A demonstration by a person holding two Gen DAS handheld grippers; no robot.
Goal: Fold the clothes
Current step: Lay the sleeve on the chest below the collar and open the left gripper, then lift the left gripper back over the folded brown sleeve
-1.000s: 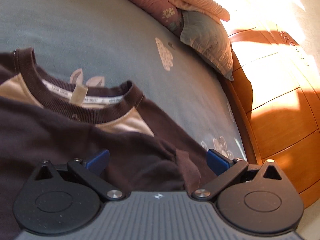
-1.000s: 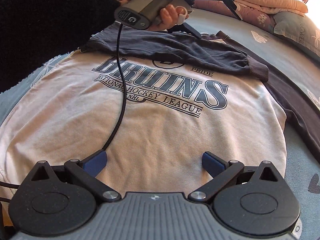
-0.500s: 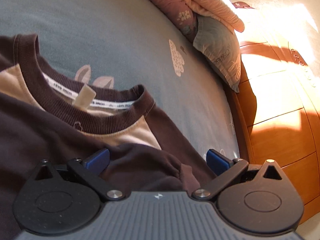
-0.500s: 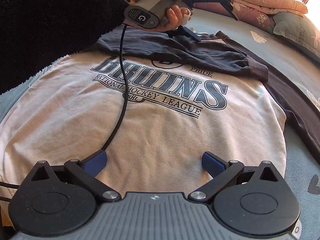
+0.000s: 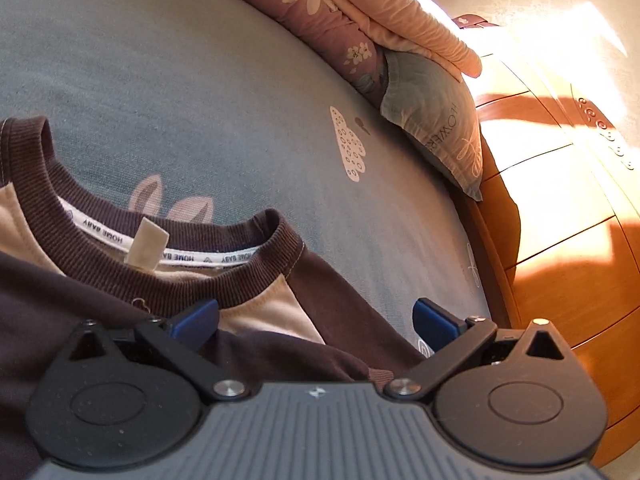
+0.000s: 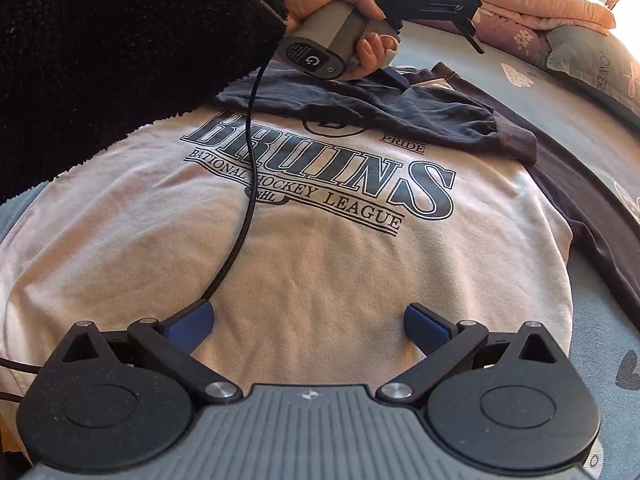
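I see the sweatshirt [image 6: 320, 264] lying flat, print side up, on the blue-grey bedspread [image 5: 240, 92], with one dark sleeve [image 6: 400, 112] folded across its chest above the lettering. My right gripper [image 6: 306, 326] hangs low over the pale lower body, its blue fingers spread apart with nothing between them. My left gripper [image 5: 316, 316] sits over the ribbed collar [image 5: 240, 280] and shoulder, fingers also wide apart; its tips look close to the fabric, though I cannot tell whether they touch. From the right camera, a hand [image 6: 340, 4] in a fuzzy black sleeve [image 6: 120, 52] grips that tool's handle, cable [image 6: 244, 200] trailing over the print. Pillows [image 5: 432, 120] lie by the wooden headboard [image 5: 560, 240].
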